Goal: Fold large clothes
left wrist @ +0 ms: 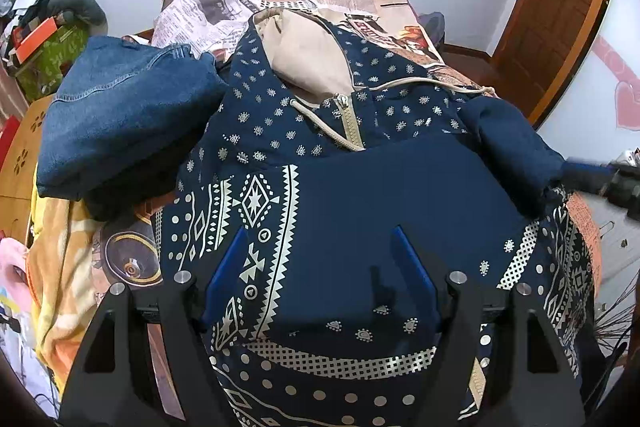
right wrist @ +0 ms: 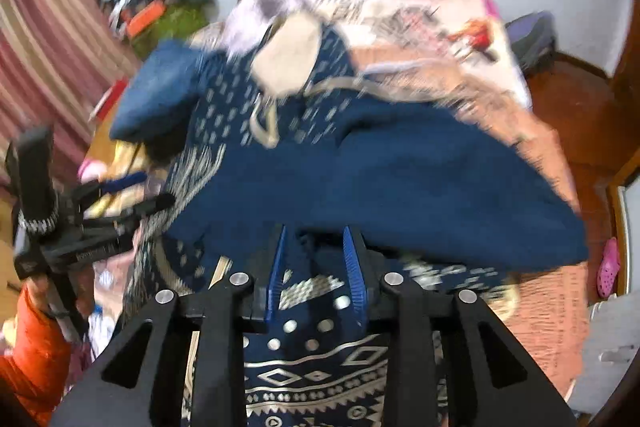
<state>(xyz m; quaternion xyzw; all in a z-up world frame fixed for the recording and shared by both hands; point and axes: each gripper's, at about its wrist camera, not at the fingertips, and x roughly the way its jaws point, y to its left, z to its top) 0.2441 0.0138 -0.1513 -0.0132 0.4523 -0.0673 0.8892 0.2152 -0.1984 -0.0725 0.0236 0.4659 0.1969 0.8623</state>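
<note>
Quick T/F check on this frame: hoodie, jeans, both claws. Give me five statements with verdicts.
1. The patterned navy hoodie lies on the bed with its plain sleeve folded across the chest. True.
2. The folded jeans sit on top of the hoodie's hood. False: they lie beside the hoodie, at its shoulder.
3. The left claw is open over the hoodie, gripping nothing. True.
4. The hood lining is red. False: it is beige.
5. The right claw is clamped fully shut. False: a gap shows between its blue fingers.

Matt navy cloth hoodie (left wrist: pixel 360 187), rough denim jeans (left wrist: pixel 128 115), glossy wooden door (left wrist: pixel 560 7).
</note>
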